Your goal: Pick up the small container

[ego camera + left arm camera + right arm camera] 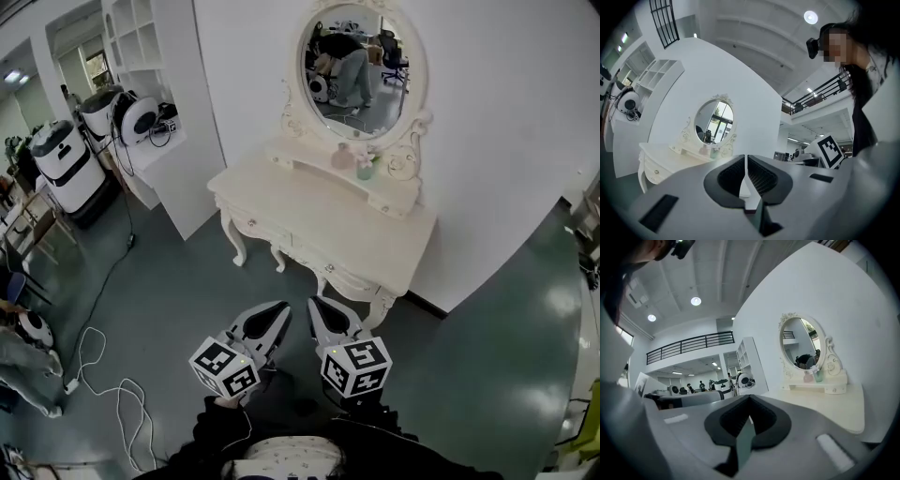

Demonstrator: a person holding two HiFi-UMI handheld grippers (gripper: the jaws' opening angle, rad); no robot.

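Observation:
A small pink container (343, 156) and a small green one (365, 167) holding flowers stand on the raised shelf of the white dressing table (319, 220), under the oval mirror (356, 66). In the right gripper view they show as the pink container (807, 377) and the green container (817, 375). My left gripper (281, 309) and right gripper (315, 305) hover side by side over the floor, short of the table's front edge. Both are shut with nothing between the jaws. The left gripper (746, 159) and right gripper (749, 401) point toward the table.
White shelving (141, 56) stands left of the table, with white machines (66, 164) beside it. Cables (103, 375) trail over the dark floor at left. A white wall backs the table. The other gripper's marker cube (829, 150) shows in the left gripper view.

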